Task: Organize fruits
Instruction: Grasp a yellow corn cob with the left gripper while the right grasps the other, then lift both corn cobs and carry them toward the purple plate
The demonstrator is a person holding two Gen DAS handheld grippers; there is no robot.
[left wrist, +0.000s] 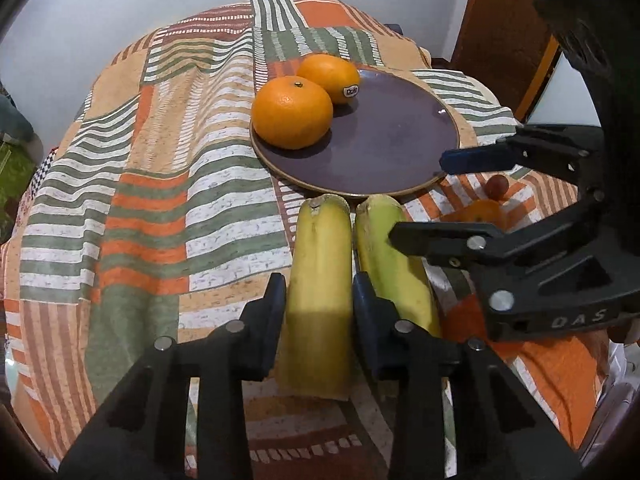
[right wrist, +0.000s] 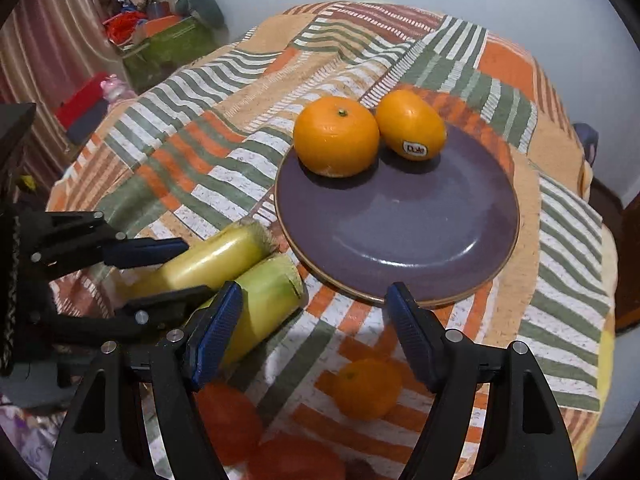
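A purple plate (left wrist: 384,148) (right wrist: 400,220) holds two oranges, a round one (left wrist: 292,112) (right wrist: 336,136) and one with a sticker (left wrist: 330,76) (right wrist: 410,124). Two bananas lie side by side before the plate. My left gripper (left wrist: 318,300) (right wrist: 160,268) is shut on the left banana (left wrist: 320,280) (right wrist: 204,260). The right banana (left wrist: 388,256) (right wrist: 264,296) lies beside it. My right gripper (right wrist: 316,336) (left wrist: 416,196) is open and empty, above a small orange (right wrist: 366,388) (left wrist: 482,212) on the cloth.
The table has a striped patchwork cloth (left wrist: 160,200) (right wrist: 560,240). Two red fruits (right wrist: 228,420) lie near the front edge, and a small dark red fruit (left wrist: 496,185) lies right of the plate. A box of clutter (right wrist: 160,40) stands beyond the table.
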